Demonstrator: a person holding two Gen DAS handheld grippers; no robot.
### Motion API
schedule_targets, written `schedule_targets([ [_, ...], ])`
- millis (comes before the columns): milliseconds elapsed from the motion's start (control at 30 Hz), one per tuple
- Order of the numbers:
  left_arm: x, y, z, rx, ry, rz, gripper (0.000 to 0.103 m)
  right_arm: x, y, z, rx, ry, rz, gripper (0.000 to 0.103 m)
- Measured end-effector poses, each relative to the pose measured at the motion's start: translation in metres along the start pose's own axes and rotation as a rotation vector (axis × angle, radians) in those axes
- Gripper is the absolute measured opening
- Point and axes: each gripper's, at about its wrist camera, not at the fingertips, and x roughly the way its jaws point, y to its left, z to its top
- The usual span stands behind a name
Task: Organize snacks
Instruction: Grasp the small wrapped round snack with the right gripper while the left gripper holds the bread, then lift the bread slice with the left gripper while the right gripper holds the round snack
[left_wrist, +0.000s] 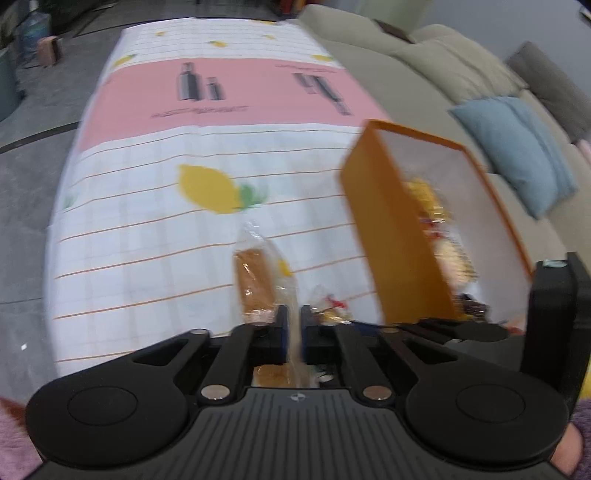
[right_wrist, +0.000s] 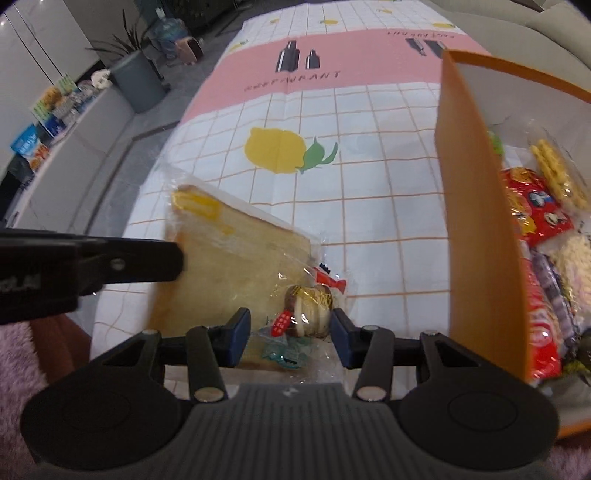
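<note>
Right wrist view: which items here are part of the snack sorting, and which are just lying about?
Job:
wrapped sandwich, pinched by left claw
chocolate-topped pastry between open right claw
orange box holding snacks

Lying about:
grey planter
blue cushion

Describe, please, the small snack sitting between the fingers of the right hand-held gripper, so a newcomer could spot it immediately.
Start at the lemon-print tablecloth and find the tall orange box on its right side. Just left of the box, between the open fingers of the right hand-held gripper, lies a round chocolate sandwich cookie in clear wrap. Unlike the big pale wrapped bread slice beside it, it is small, dark and cream-filled.
</note>
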Motion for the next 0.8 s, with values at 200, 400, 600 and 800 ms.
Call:
schedule_targets([
  [200,0.017,-0.032,0.001,0.054,0.029,-0.034,0.001,-0.027,-0.027,-0.011,0.059,-0.062,0.062,0.046],
  [400,0.033,-0.040,0.003,0.073,0.059,-0.044,0.001,-0.042,-0.025,-0.017,0.032,-0.107,0.072,0.046],
  [600,0.025,-0.033,0.005,0.061,0.036,-0.023,0.004,-0.046,-0.025,-0.020,0.012,-0.105,0.080,0.046],
  [800,0.008,0.007,-0.001,0.007,-0.011,0.088,0.049,-0.031,-0.020,-0.021,0.001,-0.078,0.085,0.046],
])
